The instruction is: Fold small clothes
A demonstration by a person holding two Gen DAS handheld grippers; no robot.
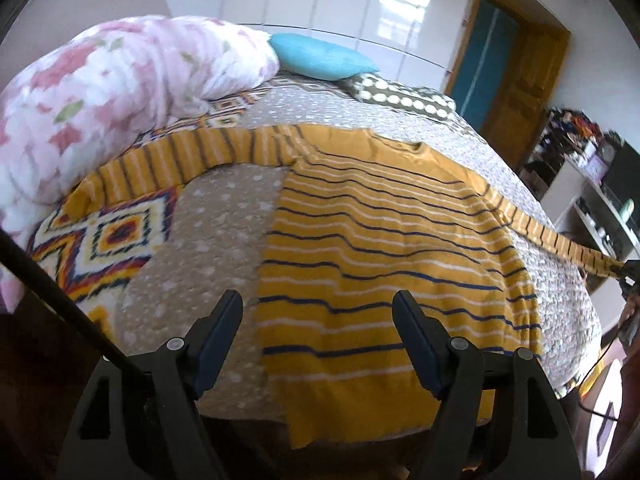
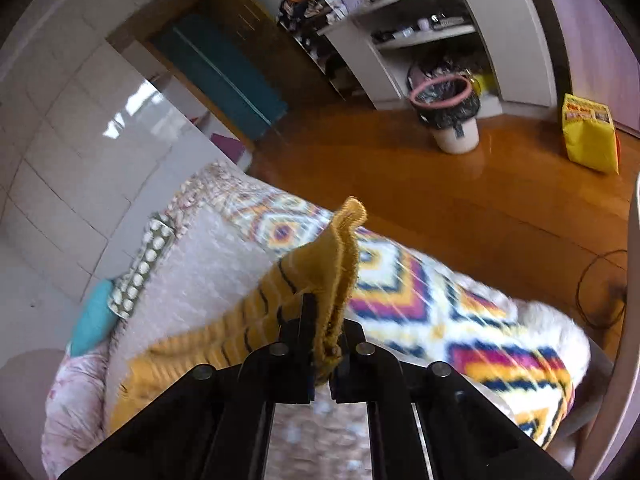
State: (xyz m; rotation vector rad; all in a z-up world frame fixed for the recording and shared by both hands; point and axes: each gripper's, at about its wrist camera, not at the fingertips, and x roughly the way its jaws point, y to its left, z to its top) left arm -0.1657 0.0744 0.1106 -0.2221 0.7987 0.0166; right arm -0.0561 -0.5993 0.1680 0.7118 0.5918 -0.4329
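Observation:
A mustard yellow sweater (image 1: 384, 240) with navy and white stripes lies flat on the bed, hem toward me. Its left sleeve (image 1: 168, 160) stretches out to the left. My left gripper (image 1: 320, 320) is open and empty, hovering over the hem. My right gripper (image 2: 324, 320) is shut on the cuff of the right sleeve (image 2: 332, 264) and holds it lifted above the bed. In the left wrist view that sleeve (image 1: 552, 232) is pulled out taut to the right, toward the right gripper (image 1: 626, 272) at the frame edge.
A pink floral blanket (image 1: 100, 100), a blue pillow (image 1: 320, 58) and a dotted cushion (image 1: 400, 94) lie at the far side of the bed. A patterned bedspread (image 2: 460, 312) covers the bed edge. A bin (image 2: 452, 116), shelves (image 2: 440, 28) and a yellow bag (image 2: 590, 136) stand on the wooden floor.

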